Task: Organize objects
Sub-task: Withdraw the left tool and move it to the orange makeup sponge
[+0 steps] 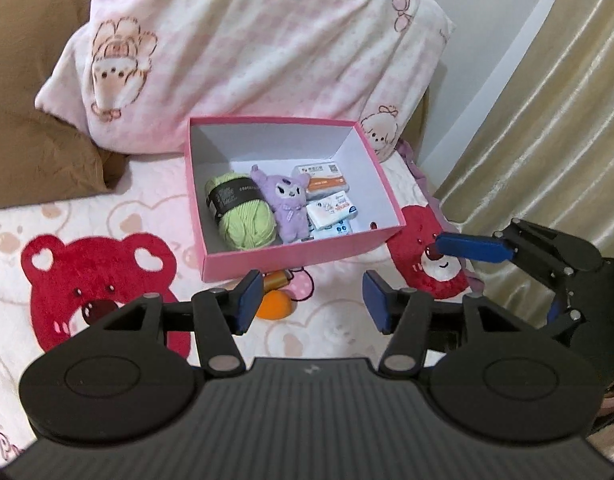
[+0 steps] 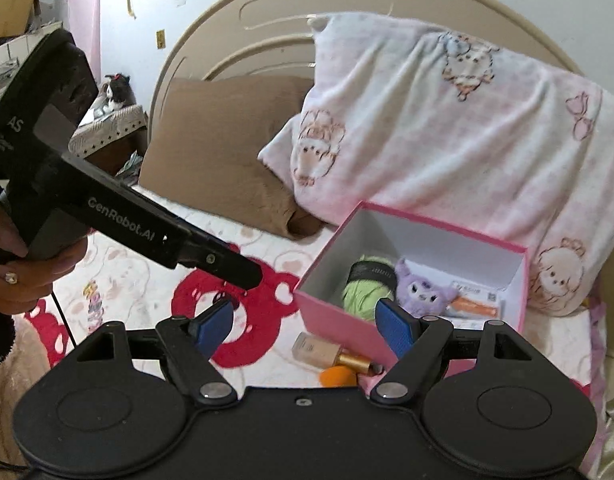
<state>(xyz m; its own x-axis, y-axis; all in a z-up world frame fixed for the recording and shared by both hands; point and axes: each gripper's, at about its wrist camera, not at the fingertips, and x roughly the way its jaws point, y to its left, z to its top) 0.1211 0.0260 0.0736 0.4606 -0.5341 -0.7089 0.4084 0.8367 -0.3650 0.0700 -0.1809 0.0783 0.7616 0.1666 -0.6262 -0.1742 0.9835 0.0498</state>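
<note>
A pink box stands open on the bed. In it lie a green yarn ball, a purple plush toy and several small tissue packs. In front of the box lie an orange sponge and a gold-capped bottle. My left gripper is open and empty, just short of them. My right gripper is open and empty, above the bottle and sponge, near the box's corner. It also shows in the left wrist view.
A pink patterned pillow and a brown pillow lie behind the box against the headboard. The bedspread has red bear prints. A curtain hangs at the right. The left gripper's body crosses the right wrist view.
</note>
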